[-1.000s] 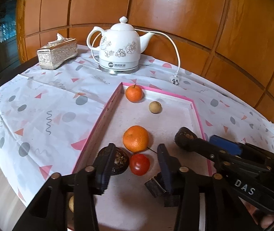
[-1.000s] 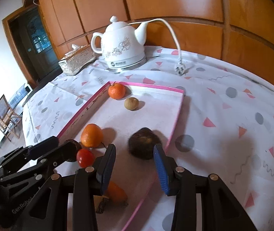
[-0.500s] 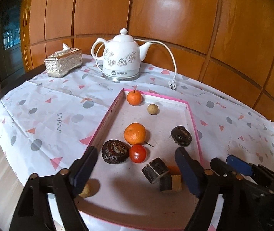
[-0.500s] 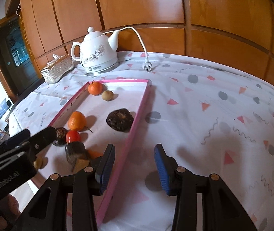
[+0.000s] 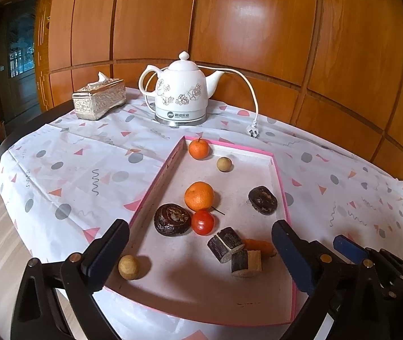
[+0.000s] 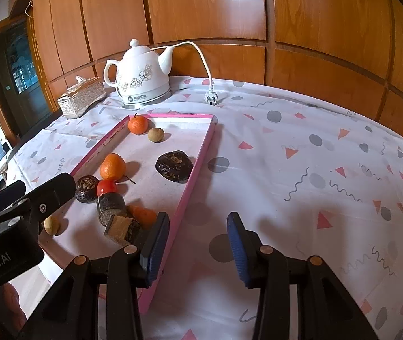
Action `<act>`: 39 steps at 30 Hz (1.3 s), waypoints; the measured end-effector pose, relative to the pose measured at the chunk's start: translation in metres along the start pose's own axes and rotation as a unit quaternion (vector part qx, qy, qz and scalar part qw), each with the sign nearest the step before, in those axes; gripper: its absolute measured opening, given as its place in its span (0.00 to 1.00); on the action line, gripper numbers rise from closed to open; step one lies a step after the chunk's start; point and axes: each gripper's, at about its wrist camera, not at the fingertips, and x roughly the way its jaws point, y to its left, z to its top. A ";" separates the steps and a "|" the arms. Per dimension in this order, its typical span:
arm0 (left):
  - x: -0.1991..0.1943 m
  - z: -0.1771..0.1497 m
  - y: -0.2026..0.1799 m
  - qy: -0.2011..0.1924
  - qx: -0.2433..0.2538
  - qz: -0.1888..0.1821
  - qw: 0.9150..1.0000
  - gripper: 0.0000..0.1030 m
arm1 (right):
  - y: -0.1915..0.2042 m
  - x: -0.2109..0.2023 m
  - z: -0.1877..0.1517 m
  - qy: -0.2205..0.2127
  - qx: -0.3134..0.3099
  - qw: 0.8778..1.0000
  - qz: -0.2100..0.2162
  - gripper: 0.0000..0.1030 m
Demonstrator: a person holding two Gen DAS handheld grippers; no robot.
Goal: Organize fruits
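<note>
So the pink-edged tray [image 5: 283,198] sits on the table with the patterned cloth [image 5: 74,170], and all the fruit is inside it. At the far end there's a small orange [image 5: 199,149] tucked in the corner with a little tan round fruit [image 5: 224,164] just beside it. Midway down, a bigger orange [image 5: 199,196] touches a red tomato-looking fruit [image 5: 203,222], and a dark wrinkly fruit [image 5: 173,219] sits right against that one. Another dark wrinkly fruit [image 5: 263,200] lies alone near the right rim. Closer in, two dark chunks with pale cut faces [image 5: 237,252] are bunched up with an orange piece [image 5: 259,245] behind them; could be carrot, hard to say from here. A second tan round fruit [image 5: 128,267] sits in the near left corner.

The left gripper [image 5: 201,250] has just been opening and its jaws are spread wide over the near end of the tray with nothing clamped; the chunks simply lie on the tray floor between the pads. The right gripper [image 6: 197,243] has its jaws partly apart and empty, hanging over the tray's right rim and the cloth.

Behind the tray: a white floral kettle [image 5: 180,93] on its base, its cord and plug [image 5: 252,131] lying loose on the cloth, and a silvery tissue box [image 5: 99,99] off to the left. Wood panelling [image 5: 258,28] behind it all.
</note>
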 end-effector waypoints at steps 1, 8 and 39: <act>-0.001 0.000 0.000 -0.001 0.000 0.002 1.000 1.00 | 0.001 0.000 0.000 -0.001 -0.001 1.000 0.000 0.42; -0.002 0.000 0.002 0.000 0.002 0.008 1.000 1.00 | 0.005 -0.002 0.000 -0.003 -0.009 1.000 -0.001 0.42; -0.015 0.005 0.006 -0.028 -0.010 0.022 0.999 1.00 | 0.010 -0.003 -0.002 0.001 -0.023 1.000 -0.002 0.42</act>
